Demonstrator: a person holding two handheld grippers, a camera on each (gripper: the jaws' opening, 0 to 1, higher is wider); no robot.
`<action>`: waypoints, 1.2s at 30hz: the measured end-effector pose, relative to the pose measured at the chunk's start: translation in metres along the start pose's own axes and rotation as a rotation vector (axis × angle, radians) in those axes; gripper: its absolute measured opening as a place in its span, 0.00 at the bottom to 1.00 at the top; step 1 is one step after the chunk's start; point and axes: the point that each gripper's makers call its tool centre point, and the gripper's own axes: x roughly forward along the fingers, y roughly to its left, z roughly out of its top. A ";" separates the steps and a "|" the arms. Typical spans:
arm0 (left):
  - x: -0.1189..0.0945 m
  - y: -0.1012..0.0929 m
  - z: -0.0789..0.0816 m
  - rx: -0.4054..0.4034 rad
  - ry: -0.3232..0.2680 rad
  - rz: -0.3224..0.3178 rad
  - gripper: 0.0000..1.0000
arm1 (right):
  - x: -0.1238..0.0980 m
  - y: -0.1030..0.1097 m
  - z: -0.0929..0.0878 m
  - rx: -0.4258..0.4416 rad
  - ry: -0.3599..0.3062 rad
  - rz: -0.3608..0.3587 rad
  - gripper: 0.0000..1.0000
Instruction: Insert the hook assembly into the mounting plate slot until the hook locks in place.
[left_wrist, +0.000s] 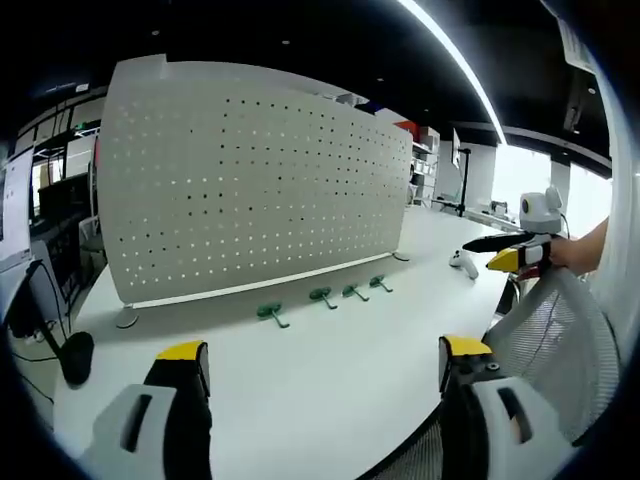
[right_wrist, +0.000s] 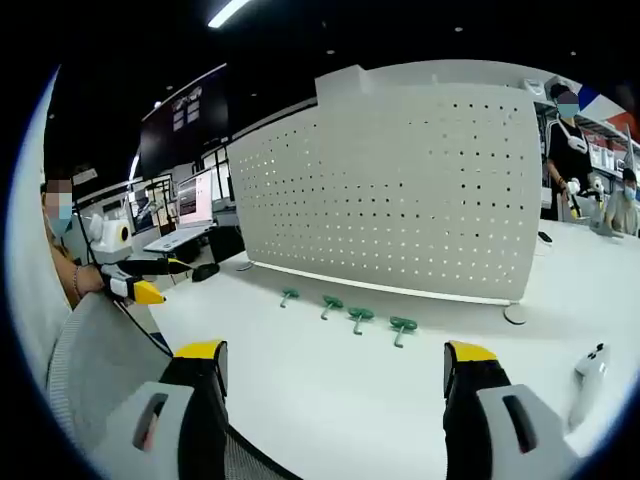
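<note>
The left gripper (left_wrist: 325, 365), grey-bodied with yellow-tipped black jaws, hangs over the near edge of the white table (left_wrist: 300, 390) with its jaws spread wide and nothing between them. The right gripper (right_wrist: 335, 368), built the same, is likewise released and empty, held at the table edge beside the grey mesh back of an office chair (right_wrist: 95, 370).

Farther out on the table lie four small green plastic hooks (right_wrist: 345, 312), set in a loose row, apart from one another and just in front of the big white perforated mounting plate (right_wrist: 400, 190). That board stands upright on round feet, its face dotted with rows of small holes. None of the hooks is in the board.

In the right gripper view a white handheld controller (right_wrist: 588, 380) rests on the table off to the right, well apart from the hooks. Behind it two people (right_wrist: 570, 150) stand at other desks.
</note>
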 end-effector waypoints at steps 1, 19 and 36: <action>0.000 0.000 0.000 -0.001 0.000 -0.001 0.98 | 0.000 0.000 0.000 0.000 0.000 0.000 0.87; -0.001 -0.001 0.001 0.030 0.007 0.003 0.97 | -0.001 0.000 0.004 -0.013 -0.008 -0.004 0.86; -0.003 -0.005 0.016 0.061 0.001 -0.016 0.96 | -0.001 0.007 0.012 -0.044 0.003 0.030 0.82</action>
